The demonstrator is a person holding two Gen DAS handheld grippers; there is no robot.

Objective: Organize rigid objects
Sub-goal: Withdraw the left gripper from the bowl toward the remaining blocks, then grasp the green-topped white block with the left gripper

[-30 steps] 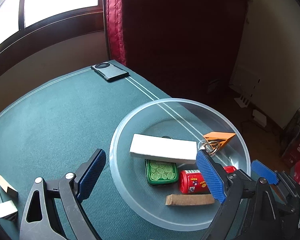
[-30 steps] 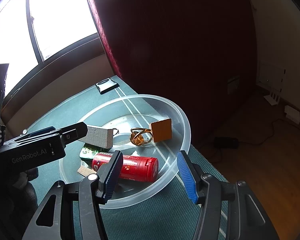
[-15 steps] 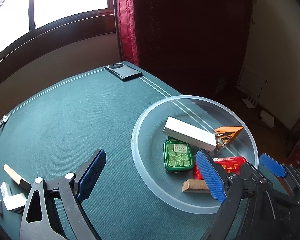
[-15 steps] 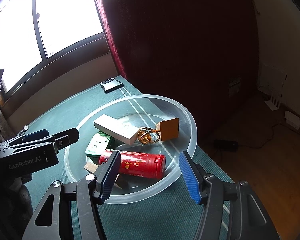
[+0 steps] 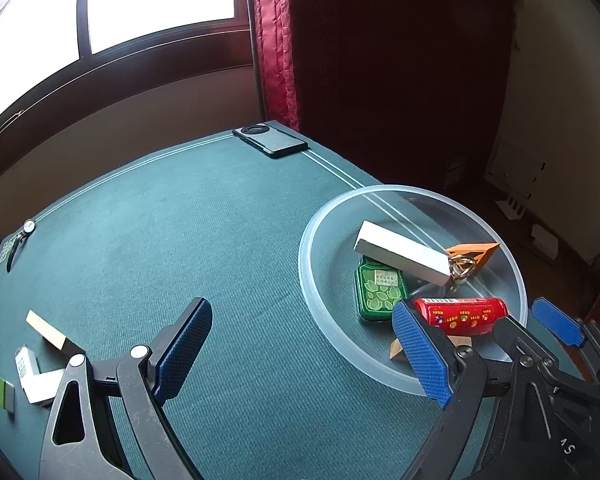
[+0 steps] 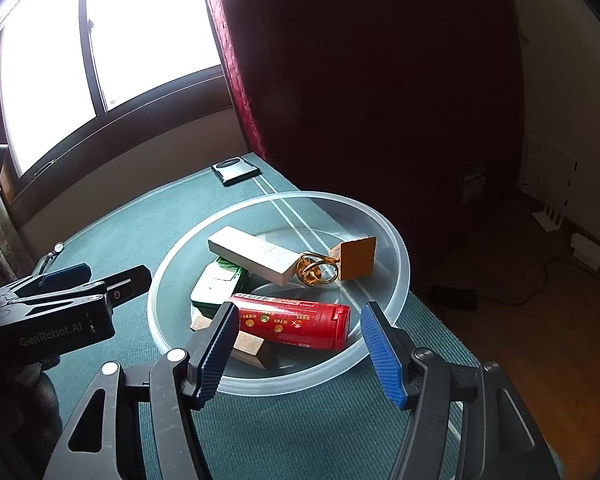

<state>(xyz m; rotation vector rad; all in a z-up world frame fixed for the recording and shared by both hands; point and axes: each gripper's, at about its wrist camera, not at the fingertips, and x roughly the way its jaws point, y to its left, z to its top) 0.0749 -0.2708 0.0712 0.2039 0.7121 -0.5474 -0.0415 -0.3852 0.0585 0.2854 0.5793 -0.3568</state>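
Observation:
A clear plastic bowl sits at the table's right edge. Inside lie a white block, a green tin, a red can, an orange card with a gold ring, and a wooden piece. My left gripper is open over the bare mat left of the bowl. My right gripper is open at the bowl's near rim. On the mat at the left lie a wooden block and a white piece.
A black phone lies at the far edge of the green mat. A small watch rests at the left edge. Beyond the right table edge the floor drops away, with a dark red curtain behind.
My left gripper has swung left, away from the bowl, so the bowl slid to the right of its view and the loose blocks came in. The right gripper has drawn back slightly.

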